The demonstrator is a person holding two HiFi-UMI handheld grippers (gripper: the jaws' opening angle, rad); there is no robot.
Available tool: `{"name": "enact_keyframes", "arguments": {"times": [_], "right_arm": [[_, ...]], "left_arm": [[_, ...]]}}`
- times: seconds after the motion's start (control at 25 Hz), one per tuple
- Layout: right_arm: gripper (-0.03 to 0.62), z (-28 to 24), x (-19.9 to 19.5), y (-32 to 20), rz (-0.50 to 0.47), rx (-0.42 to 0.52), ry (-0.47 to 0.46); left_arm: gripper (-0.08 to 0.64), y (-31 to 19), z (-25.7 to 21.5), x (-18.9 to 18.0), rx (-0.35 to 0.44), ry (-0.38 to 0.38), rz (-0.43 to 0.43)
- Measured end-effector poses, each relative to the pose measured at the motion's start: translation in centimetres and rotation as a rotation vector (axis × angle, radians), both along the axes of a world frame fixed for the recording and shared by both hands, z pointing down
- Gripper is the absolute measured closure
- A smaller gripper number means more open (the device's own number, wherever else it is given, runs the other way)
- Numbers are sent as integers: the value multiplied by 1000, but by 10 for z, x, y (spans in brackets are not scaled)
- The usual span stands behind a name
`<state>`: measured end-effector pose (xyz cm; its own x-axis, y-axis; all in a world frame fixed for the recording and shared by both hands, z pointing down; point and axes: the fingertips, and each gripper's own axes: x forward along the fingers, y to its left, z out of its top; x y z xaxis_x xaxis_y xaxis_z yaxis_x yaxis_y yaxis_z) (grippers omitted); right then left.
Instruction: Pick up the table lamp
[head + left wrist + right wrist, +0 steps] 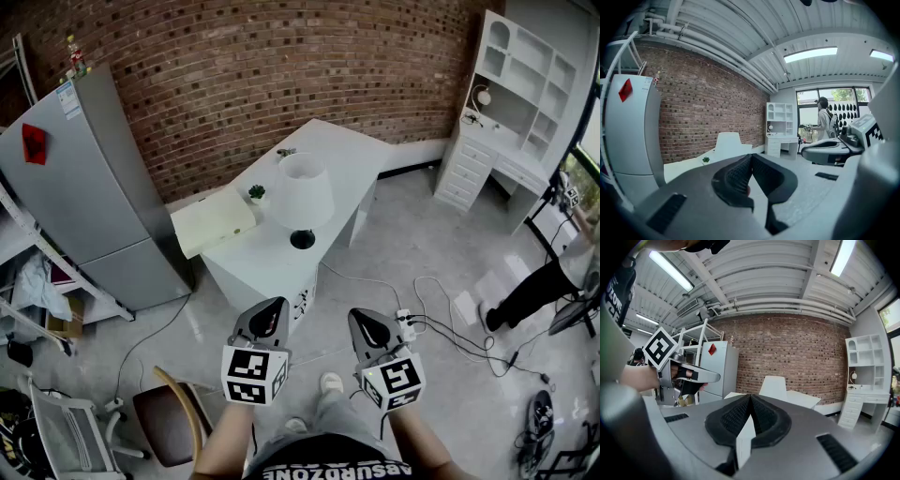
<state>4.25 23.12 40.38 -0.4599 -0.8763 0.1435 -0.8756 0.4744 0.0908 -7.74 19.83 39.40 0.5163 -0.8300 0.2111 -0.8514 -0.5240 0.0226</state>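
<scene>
The table lamp (302, 197) has a white shade and a round black base and stands upright on the white table (272, 253). Its shade shows far ahead in the left gripper view (727, 144) and in the right gripper view (774, 387). Both grippers hang side by side well short of the table, over the floor. My left gripper (277, 307) is shut with nothing between its jaws, and its tips meet in its own view (751, 156). My right gripper (359, 318) is also shut and empty, with its tips together (750, 397).
A small green plant (256, 193) and a pale yellow flat box (213, 223) lie on the table left of the lamp. A grey fridge (89, 183) stands at left, white shelving (511, 103) at right. Cables and a power strip (407, 324) trail across the floor. A person (544, 286) stands at right.
</scene>
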Motion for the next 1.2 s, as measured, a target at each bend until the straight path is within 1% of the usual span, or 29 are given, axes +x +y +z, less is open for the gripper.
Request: {"name": "enact_keyframes", "arguments": {"times": [0.2, 0.72, 0.92, 1.04, 1.12, 1.2], "right_arm": [[594, 1, 11, -34, 0, -23, 3], [594, 13, 29, -113, -38, -47, -27], [594, 14, 34, -135, -62, -58, -54], [592, 13, 39, -151, -81, -50, -70], [581, 14, 44, -162, -89, -50, -74], [544, 16, 50, -172, -99, -57, -78]], "left_arm": [[555, -27, 0, 10, -20, -2, 6], [555, -95, 13, 17, -58, -1, -40], [555, -115, 15, 16, -67, 16, -64], [554, -128, 16, 18, -64, 36, -61], [552, -137, 15, 19, -59, 44, -70], [548, -146, 15, 22, -60, 42, -81]]}}
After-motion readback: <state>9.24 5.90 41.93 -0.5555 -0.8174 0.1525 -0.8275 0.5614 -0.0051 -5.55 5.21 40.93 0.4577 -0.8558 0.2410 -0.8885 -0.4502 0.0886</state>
